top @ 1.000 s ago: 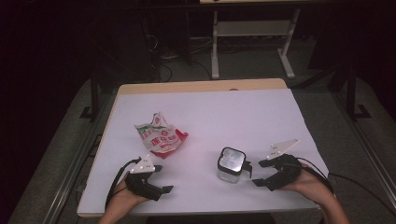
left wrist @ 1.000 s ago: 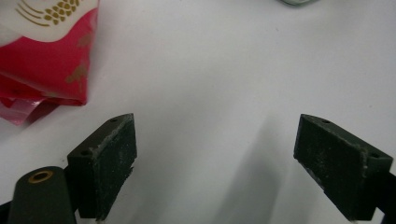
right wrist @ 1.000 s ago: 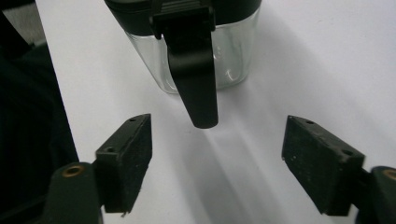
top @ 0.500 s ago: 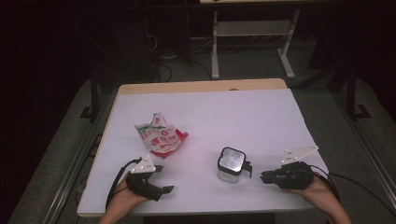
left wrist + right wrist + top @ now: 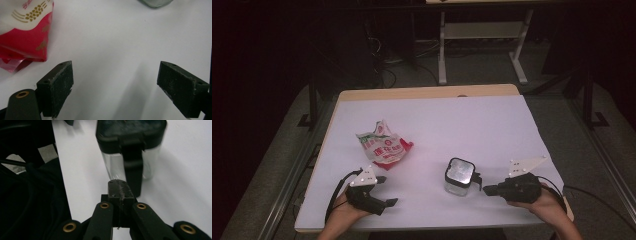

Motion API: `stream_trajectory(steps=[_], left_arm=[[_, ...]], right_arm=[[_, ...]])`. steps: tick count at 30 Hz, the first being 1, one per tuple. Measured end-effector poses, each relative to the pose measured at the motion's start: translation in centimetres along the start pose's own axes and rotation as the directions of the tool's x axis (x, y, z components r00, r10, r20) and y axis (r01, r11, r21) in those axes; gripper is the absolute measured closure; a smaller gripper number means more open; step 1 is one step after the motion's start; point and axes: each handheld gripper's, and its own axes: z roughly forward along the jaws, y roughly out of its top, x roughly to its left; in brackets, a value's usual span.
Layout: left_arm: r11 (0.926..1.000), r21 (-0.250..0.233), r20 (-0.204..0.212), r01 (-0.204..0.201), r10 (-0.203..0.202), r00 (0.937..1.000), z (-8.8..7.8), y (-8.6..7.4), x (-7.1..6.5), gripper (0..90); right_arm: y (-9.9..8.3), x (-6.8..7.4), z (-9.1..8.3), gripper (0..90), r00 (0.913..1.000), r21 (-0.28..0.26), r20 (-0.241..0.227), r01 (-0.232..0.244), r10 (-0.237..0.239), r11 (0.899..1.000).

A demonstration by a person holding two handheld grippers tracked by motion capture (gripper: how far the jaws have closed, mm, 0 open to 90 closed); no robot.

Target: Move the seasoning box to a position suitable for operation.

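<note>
A clear square jar with a black lid (image 5: 459,176) stands on the white table (image 5: 447,125) near the front, its black side latch (image 5: 132,173) facing my right gripper. My right gripper (image 5: 488,190) lies just right of the jar, jaws shut with nothing between them, tips (image 5: 120,185) a short way from the latch. A crumpled red, white and green snack bag (image 5: 383,146) lies left of centre. My left gripper (image 5: 388,191) rests in front of the bag, jaws wide open over bare table, the bag (image 5: 23,30) at its upper left.
The table's front edge runs just under both hands. A dark sleeve or cloth (image 5: 27,195) hangs beyond that edge in the right gripper view. Behind the table stand a white desk frame (image 5: 482,45) and cables on the floor.
My right gripper has drawn back to the right from the jar and levelled out, jaws now shut. The left gripper, the jar and the bag have stayed put.
</note>
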Motion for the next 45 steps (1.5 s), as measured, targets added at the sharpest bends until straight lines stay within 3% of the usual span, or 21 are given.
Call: stream_trajectory(steps=[5,9,16,23,32,42,45], left_arm=[[1.0000,0.002,0.005,-0.008,0.008,1.0000,0.1,0.0,0.0,13.2],[1.0000,-0.007,0.007,0.000,0.000,1.0000,0.1,0.1,0.0,13.2],[1.0000,-0.001,0.004,-0.004,0.004,1.0000,0.3,0.2,0.0,13.2],[0.9999,0.003,0.031,-0.010,0.010,0.9995,0.6,0.4,-0.4,13.2],[0.9999,-0.013,0.020,-0.009,0.009,0.9998,0.3,0.3,0.0,13.2],[0.9999,-0.017,0.036,-0.001,0.002,0.9993,0.5,0.4,0.0,13.2],[0.9997,-0.022,0.029,0.005,-0.005,0.9996,0.5,0.5,0.0,13.2]], right_arm=[[0.5,0.4,1.7,90.0,0.9995,0.051,-0.017,0.029,-0.028,0.998],[0.8,0.4,2.3,90.0,0.9994,0.046,-0.011,0.033,-0.032,0.998],[0.6,-0.3,2.0,90.0,0.9996,0.031,0.022,0.018,-0.019,0.999],[0.6,-1.4,2.1,90.0,0.9980,0.056,0.060,0.017,-0.020,0.998],[0.9,-3.4,2.1,90.0,0.9953,0.032,0.097,-0.004,0.001,0.999],[0.9,-3.7,2.1,90.0,0.9887,0.012,0.150,0.002,-0.004,1.000],[0.6,-3.3,1.3,90.0,0.9902,-0.015,0.139,0.012,-0.010,1.000]])
